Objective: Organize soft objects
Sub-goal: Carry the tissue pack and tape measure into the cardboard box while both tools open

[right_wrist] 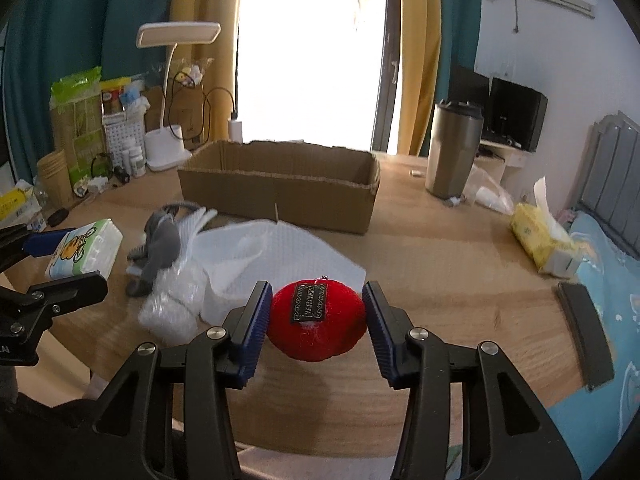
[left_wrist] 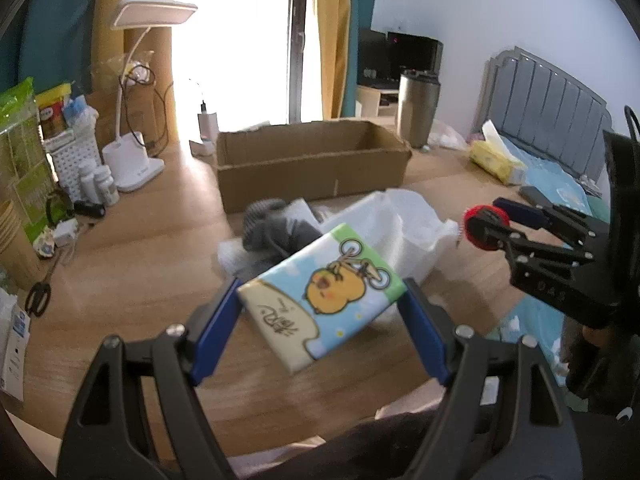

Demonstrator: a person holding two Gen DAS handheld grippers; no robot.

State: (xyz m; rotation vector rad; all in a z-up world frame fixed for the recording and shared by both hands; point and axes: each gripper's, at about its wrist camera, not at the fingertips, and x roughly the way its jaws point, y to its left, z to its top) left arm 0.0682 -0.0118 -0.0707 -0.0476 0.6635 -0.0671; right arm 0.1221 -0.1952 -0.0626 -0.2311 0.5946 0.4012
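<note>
My left gripper is shut on a tissue pack printed with a yellow chick on a bicycle, held tilted above the wooden table; the pack also shows in the right wrist view. My right gripper is shut on a red felt ball with a black label, held above the table; the ball also shows in the left wrist view. An open cardboard box stands further back on the table. A grey soft item and white plastic bags lie between the grippers and the box.
A white desk lamp, bottles and packages crowd the table's back left. A metal tumbler stands right of the box. A yellow tissue pack and a black flat object lie at the right edge, beside a bed.
</note>
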